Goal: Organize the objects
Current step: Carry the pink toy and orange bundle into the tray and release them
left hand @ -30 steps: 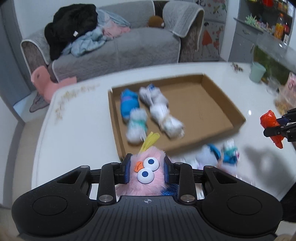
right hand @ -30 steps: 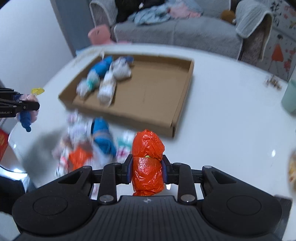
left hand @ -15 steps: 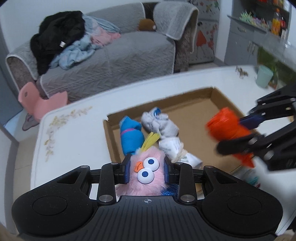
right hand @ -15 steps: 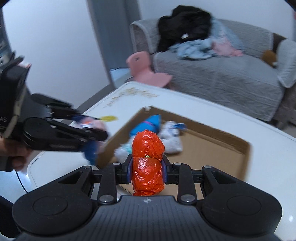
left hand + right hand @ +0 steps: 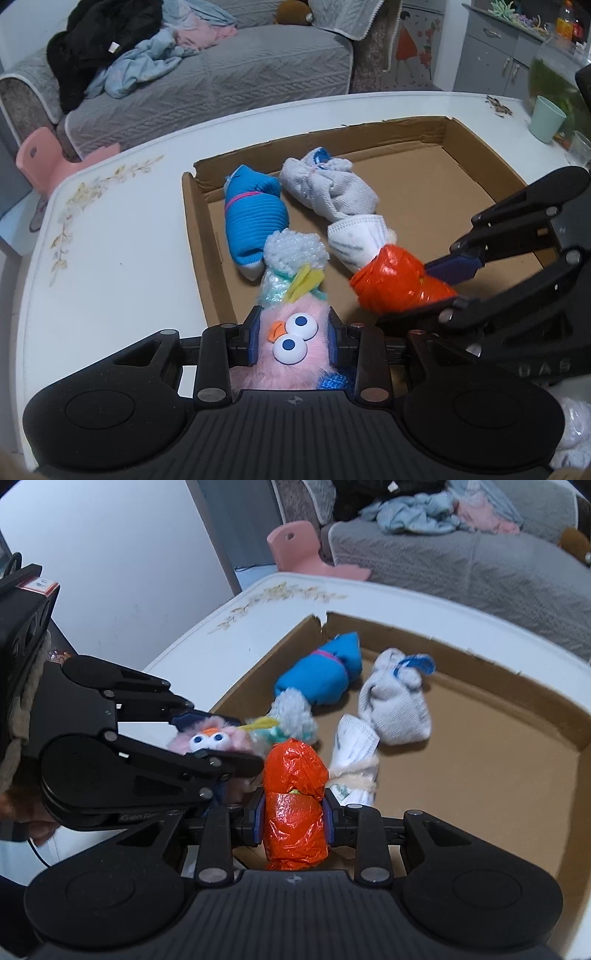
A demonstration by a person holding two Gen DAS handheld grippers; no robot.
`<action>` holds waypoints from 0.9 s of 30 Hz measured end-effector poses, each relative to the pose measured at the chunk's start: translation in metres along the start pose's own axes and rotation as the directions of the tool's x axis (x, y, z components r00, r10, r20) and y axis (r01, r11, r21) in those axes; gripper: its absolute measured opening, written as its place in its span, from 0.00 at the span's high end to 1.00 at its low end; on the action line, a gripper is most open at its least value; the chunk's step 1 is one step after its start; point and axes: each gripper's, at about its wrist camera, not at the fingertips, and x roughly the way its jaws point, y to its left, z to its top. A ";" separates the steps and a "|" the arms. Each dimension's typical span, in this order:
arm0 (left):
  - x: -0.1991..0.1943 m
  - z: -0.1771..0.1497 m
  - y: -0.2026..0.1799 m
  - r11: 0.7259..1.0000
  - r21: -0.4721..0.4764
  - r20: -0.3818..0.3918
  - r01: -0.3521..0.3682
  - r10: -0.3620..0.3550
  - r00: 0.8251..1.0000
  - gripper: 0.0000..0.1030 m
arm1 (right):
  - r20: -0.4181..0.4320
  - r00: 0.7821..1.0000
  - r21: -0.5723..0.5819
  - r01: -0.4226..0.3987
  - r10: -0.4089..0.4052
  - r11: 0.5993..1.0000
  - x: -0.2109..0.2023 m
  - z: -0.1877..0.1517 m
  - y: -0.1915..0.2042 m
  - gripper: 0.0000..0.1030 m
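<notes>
My left gripper [image 5: 293, 338] is shut on a pink fluffy toy [image 5: 291, 354] with big eyes, an orange beak and a yellow tuft, hovering over the near left edge of a shallow cardboard tray [image 5: 199, 236]. My right gripper [image 5: 294, 821] is shut on an orange plastic-wrapped bundle [image 5: 295, 812], held over the same corner, close beside the left gripper [image 5: 218, 738]. In the tray lie a blue rolled sock [image 5: 255, 218], a grey rolled sock [image 5: 328, 188], a white sock roll [image 5: 360, 238] and a pale fluffy roll [image 5: 291, 254].
The tray sits on a white table [image 5: 110, 240] with a floral print at its far left corner. A green cup [image 5: 546, 118] stands at the far right. Beyond the table are a grey sofa [image 5: 221, 81] with heaped clothes and a pink stool [image 5: 37, 158].
Both grippers have come down and closer to the tray's near left corner, drawing close together. The orange bundle now sits just beside the white sock roll. Each grip is unchanged.
</notes>
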 end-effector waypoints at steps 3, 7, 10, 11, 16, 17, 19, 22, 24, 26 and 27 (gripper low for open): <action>0.006 0.000 0.003 1.000 -0.007 -0.003 -0.012 0.012 1.000 0.62 | -0.001 1.000 -0.014 0.024 -0.024 1.000 0.002 0.001 0.006 0.74; 0.010 -0.006 -0.003 0.999 0.015 -0.013 -0.029 0.029 1.000 0.62 | -0.018 0.997 -0.064 0.074 -0.075 0.995 0.008 -0.004 0.015 0.74; 0.008 -0.011 -0.013 0.996 0.079 -0.018 -0.046 0.048 0.999 0.61 | -0.052 0.996 -0.069 0.071 -0.074 0.995 0.017 -0.012 0.014 0.74; 0.008 -0.012 -0.014 0.996 0.082 -0.022 -0.045 0.047 0.999 0.61 | -0.059 0.995 -0.076 0.073 -0.078 0.994 0.017 -0.015 0.015 0.73; 0.007 -0.016 -0.016 0.993 0.104 -0.041 -0.048 0.052 0.998 0.61 | -0.066 0.995 -0.088 0.071 -0.077 0.994 0.013 -0.020 0.019 0.72; 0.006 -0.017 -0.016 0.993 0.107 -0.047 -0.047 0.052 0.998 0.61 | -0.066 0.995 -0.097 0.074 -0.081 0.993 0.013 -0.022 0.022 0.72; 0.006 -0.019 -0.017 0.993 0.110 -0.059 -0.040 0.046 0.997 0.61 | -0.076 0.994 -0.107 0.075 -0.083 0.991 0.014 -0.022 0.026 0.73; 0.003 -0.022 -0.021 0.995 0.097 -0.082 -0.029 0.037 0.996 0.61 | -0.093 0.992 -0.114 0.075 -0.086 0.991 0.011 -0.025 0.030 0.73; -0.001 -0.028 -0.024 0.996 0.088 -0.103 -0.021 0.030 0.994 0.61 | -0.104 0.991 -0.130 0.073 -0.087 0.989 0.009 -0.028 0.034 0.73; -0.006 -0.033 -0.026 0.996 0.087 -0.119 -0.014 0.024 0.993 0.60 | -0.111 0.991 -0.141 0.061 -0.077 0.988 0.006 -0.035 0.038 0.73; -0.008 -0.036 -0.027 0.997 0.083 -0.127 -0.008 0.019 0.992 0.60 | -0.113 0.991 -0.147 0.057 -0.074 0.988 0.005 -0.038 0.040 0.73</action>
